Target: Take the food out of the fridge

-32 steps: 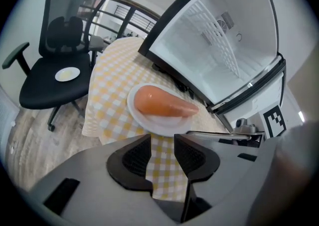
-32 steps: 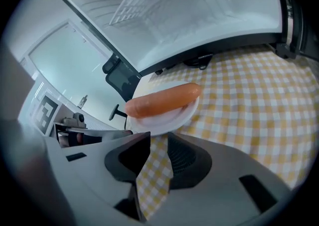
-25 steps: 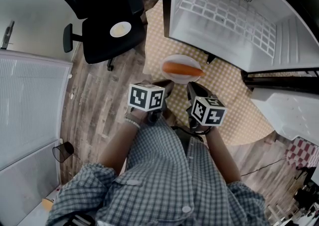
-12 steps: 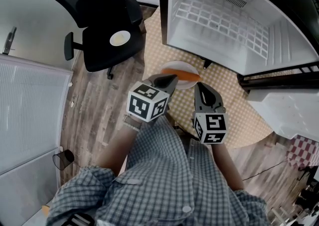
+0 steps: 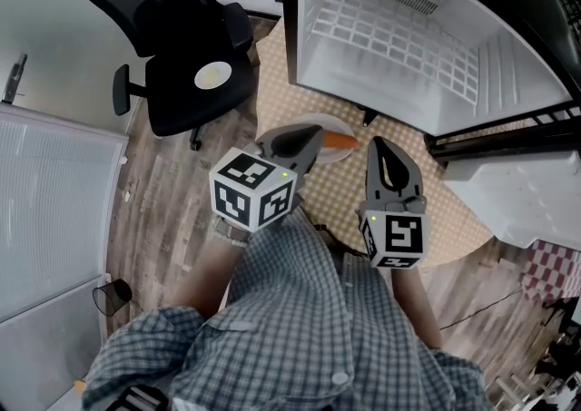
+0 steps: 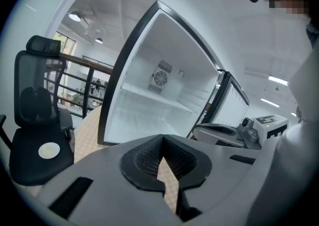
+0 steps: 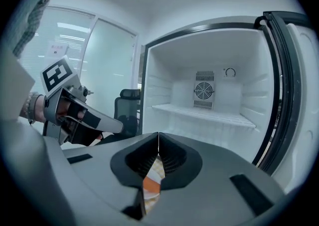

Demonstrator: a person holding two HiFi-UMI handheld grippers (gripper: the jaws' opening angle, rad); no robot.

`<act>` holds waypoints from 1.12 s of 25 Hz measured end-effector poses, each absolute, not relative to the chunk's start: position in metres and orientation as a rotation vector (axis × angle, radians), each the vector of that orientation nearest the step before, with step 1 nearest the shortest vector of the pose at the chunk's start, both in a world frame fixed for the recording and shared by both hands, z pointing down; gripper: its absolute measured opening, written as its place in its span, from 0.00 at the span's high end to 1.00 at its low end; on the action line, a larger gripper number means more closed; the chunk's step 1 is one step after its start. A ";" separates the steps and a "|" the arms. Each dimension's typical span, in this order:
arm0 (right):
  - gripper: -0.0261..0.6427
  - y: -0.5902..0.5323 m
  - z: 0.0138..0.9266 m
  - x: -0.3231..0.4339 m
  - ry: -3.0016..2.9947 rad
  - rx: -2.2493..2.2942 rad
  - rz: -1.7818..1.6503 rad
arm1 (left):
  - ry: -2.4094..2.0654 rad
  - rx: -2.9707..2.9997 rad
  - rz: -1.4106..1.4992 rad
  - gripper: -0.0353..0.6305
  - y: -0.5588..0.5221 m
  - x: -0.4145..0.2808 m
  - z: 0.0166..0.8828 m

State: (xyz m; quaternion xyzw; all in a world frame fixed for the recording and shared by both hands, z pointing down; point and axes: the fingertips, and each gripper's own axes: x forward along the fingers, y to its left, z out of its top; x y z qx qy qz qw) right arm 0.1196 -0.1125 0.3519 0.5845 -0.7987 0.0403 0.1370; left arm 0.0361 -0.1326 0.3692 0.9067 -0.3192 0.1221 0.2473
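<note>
A white plate [image 5: 320,122] with an orange piece of food [image 5: 341,139] lies on the checked mat [image 5: 427,210] before the open fridge [image 5: 408,28], whose shelves are bare. My left gripper [image 5: 313,141] hangs above the plate's near edge and hides part of it. It is shut, with nothing between its jaws [image 6: 162,146]. Beside it my right gripper [image 5: 386,148] is also shut and empty. In the right gripper view the tips meet [image 7: 158,142], and the orange food [image 7: 151,185] shows far below through the gap behind them.
A black office chair [image 5: 182,37] stands left of the fridge with a small white plate [image 5: 211,76] on its seat. The fridge door [image 5: 517,187] swings out at the right. A white radiator panel [image 5: 45,200] lines the left side.
Both grippers have risen away from the plate and rolled, so their marker cubes now face me. The plate with the orange food has stayed on the mat.
</note>
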 end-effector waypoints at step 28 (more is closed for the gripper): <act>0.94 -0.103 0.320 0.109 -2.409 1.677 0.100 | -0.882 2.699 0.439 0.94 -0.104 0.059 0.353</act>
